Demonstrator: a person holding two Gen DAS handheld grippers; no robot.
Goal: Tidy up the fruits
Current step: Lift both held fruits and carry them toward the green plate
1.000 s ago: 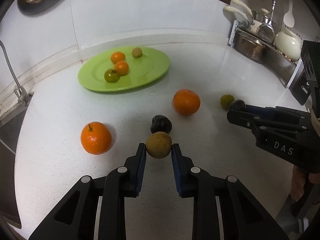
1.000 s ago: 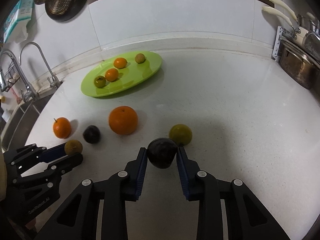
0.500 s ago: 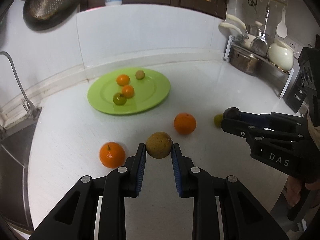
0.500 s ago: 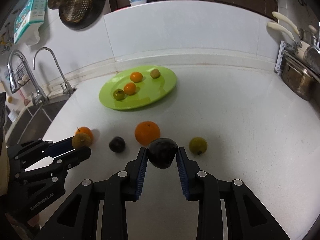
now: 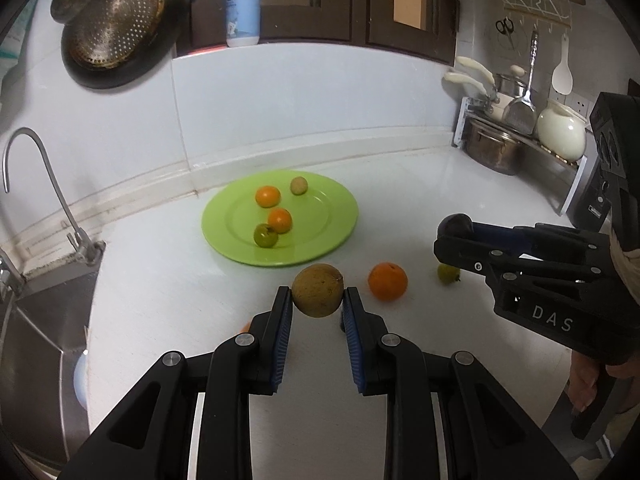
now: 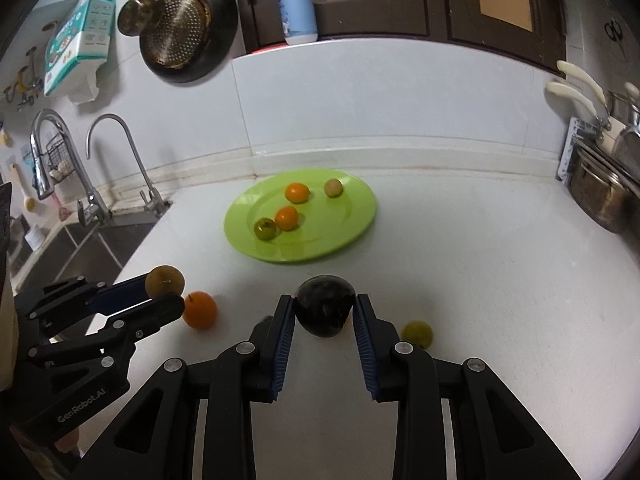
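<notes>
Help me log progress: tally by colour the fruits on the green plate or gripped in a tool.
orange fruits: 2
green fruit: 1
brown fruits: 2
dark fruit: 1
Total: 6

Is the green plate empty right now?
No, the green plate has four small fruits on it: two orange ones, a green one and a tan one.
</notes>
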